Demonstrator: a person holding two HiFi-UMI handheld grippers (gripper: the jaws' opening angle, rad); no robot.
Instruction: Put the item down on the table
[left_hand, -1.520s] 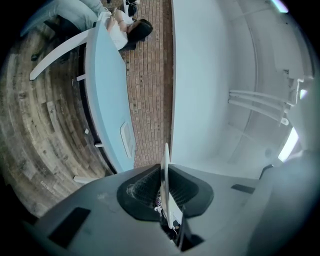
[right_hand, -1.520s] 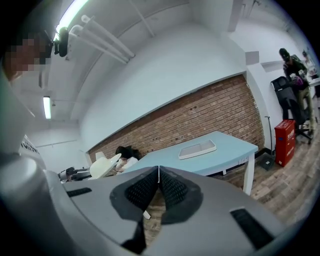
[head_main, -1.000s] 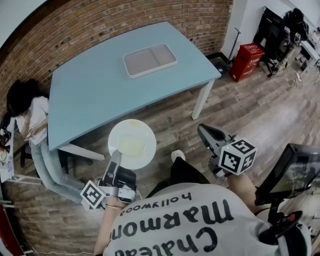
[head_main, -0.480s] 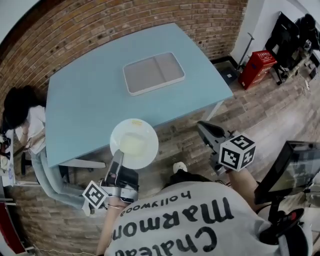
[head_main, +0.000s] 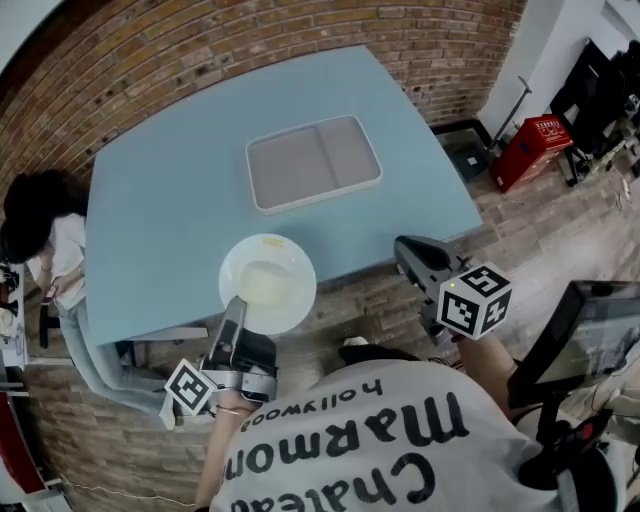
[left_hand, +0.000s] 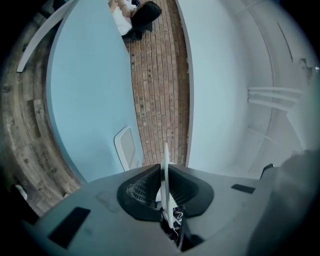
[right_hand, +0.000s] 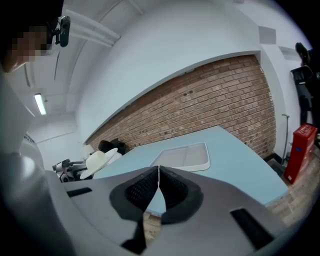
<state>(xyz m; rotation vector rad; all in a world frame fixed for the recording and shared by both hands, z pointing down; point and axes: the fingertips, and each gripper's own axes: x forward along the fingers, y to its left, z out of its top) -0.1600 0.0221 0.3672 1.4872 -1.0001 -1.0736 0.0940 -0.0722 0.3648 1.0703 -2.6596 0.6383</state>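
Office: brick wall (head_main: 250, 50), blue table (head_main: 170, 220)

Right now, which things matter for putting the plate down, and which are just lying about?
In the job: plate, held by its rim in the left gripper; blue table.
Just about: tray on the table; right gripper, shut and empty; red box; seated person.

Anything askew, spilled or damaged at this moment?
Nothing stands out. The left gripper holds the white plate by its rim, partly over the blue table's near edge and not yet set down. The divided tray lies flat on the table, empty. The right gripper is shut on nothing.
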